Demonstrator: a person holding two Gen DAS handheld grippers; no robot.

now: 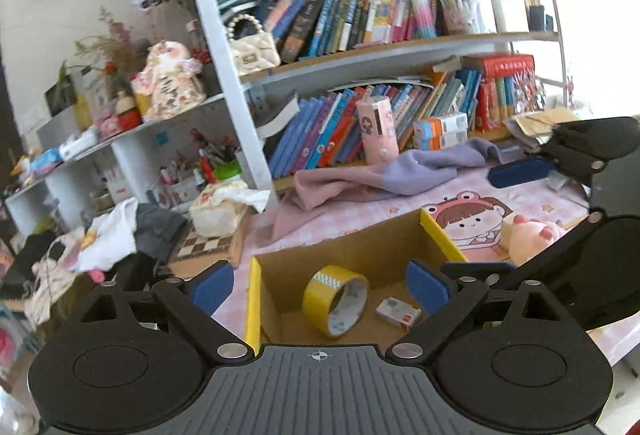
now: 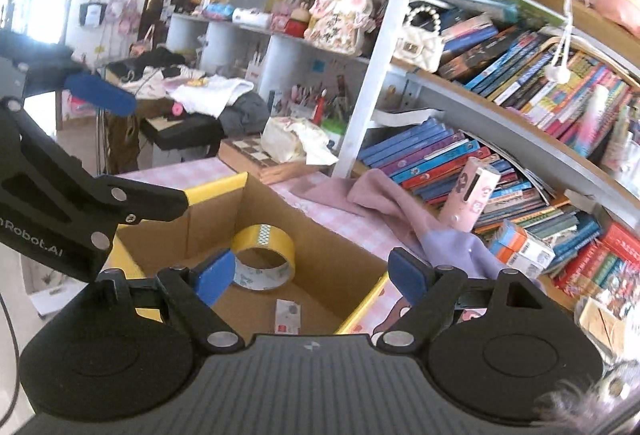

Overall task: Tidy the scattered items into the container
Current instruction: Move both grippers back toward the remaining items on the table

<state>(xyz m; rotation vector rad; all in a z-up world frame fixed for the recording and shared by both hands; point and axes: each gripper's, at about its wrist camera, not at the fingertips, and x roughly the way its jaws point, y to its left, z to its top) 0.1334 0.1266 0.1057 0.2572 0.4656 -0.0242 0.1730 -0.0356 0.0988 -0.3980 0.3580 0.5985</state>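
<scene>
While both grippers hang over the desk, we see the cardboard box (image 1: 352, 259) between them, its rim edged in yellow. At the far left of the left wrist view lies a heap of clothes (image 1: 120, 235), then a tissue pack (image 1: 220, 209) by the white shelf post (image 1: 232, 91). Our left gripper (image 1: 320, 285) has its blue pads (image 1: 212, 285) spread wide with nothing between them; its left pad sits outside the box's left wall, its right pad over the box's inside. On the box floor a yellow tape roll (image 1: 336, 301) stands tilted on its edge, and just to its right, apart from it, lies a small white packet (image 1: 398, 311). Behind the box a purple cloth (image 1: 384, 175) is crumpled on the pink mat (image 1: 344, 223), with a pink tube (image 1: 378, 131) leaning against the books. Right of the box sits a pink pig toy (image 1: 532, 235). Farthest right comes our right gripper (image 2: 314, 273), fingers likewise wide apart and empty, hovering over the box's near edge with the roll and packet below it.
</scene>
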